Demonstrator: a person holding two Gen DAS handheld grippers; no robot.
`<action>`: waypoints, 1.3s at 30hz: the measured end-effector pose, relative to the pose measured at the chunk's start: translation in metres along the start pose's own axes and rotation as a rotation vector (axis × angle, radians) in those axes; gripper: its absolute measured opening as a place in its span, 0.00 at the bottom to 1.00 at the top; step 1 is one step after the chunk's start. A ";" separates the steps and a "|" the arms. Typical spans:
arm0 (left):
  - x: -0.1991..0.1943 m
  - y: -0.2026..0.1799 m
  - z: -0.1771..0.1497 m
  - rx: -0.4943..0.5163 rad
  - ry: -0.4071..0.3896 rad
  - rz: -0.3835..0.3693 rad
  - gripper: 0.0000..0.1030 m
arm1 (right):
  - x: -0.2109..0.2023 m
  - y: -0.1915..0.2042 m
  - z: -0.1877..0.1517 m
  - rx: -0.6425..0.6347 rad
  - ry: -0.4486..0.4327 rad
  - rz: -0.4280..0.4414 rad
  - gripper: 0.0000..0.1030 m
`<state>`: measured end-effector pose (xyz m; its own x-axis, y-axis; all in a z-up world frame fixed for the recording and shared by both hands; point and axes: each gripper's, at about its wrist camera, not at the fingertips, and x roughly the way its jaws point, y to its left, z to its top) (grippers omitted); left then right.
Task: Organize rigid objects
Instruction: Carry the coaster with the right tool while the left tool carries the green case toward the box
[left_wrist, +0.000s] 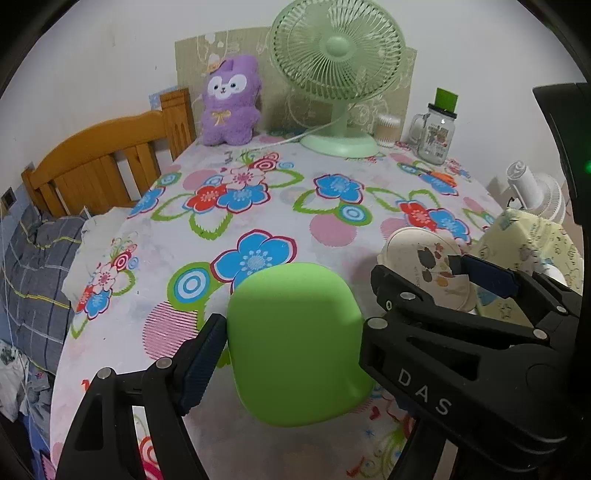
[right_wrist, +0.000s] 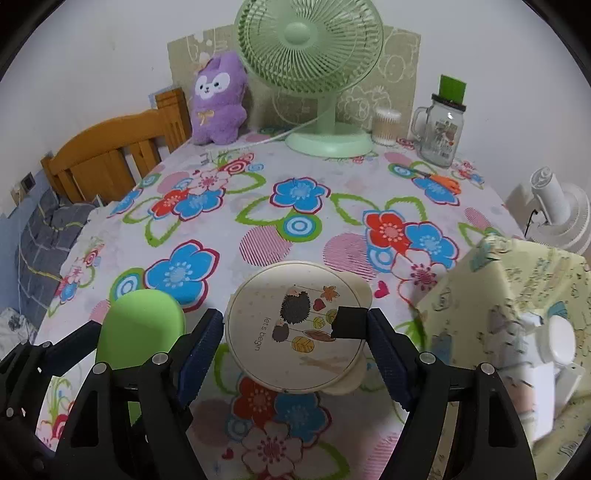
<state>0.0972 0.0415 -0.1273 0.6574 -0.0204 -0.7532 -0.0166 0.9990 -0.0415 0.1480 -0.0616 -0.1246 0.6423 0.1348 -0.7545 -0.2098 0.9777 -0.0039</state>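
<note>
A smooth green rounded case (left_wrist: 295, 343) lies on the flowered tablecloth (left_wrist: 258, 192); my left gripper (left_wrist: 293, 343) is shut on it, one finger on each side. A round cream box with a hedgehog picture (right_wrist: 295, 325) sits between the fingers of my right gripper (right_wrist: 295, 350), which is shut on it. In the left wrist view the cream box (left_wrist: 428, 269) and the right gripper (left_wrist: 480, 280) show at the right. In the right wrist view the green case (right_wrist: 140, 328) shows at the lower left with the left gripper behind it.
At the table's back stand a purple plush toy (right_wrist: 218, 99), a green desk fan (right_wrist: 314, 74), a cotton swab jar (right_wrist: 386, 125) and a glass mug jar (right_wrist: 441, 129). Orange scissors (right_wrist: 439, 181) lie nearby. A pale yellow patterned box (right_wrist: 517, 314) stands at right. A wooden bed headboard (right_wrist: 110, 151) is left.
</note>
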 end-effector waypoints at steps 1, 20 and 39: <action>-0.004 -0.002 -0.001 0.001 -0.005 -0.001 0.79 | -0.004 -0.001 0.000 0.000 -0.005 -0.001 0.77; -0.070 -0.032 -0.004 0.030 -0.084 -0.019 0.79 | -0.079 -0.020 -0.007 0.020 -0.082 -0.013 0.77; -0.092 -0.094 0.008 0.111 -0.123 -0.095 0.79 | -0.124 -0.082 -0.009 0.099 -0.125 -0.093 0.77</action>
<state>0.0440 -0.0507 -0.0488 0.7392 -0.1162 -0.6634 0.1287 0.9912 -0.0302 0.0792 -0.1600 -0.0366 0.7432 0.0562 -0.6667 -0.0756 0.9971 -0.0002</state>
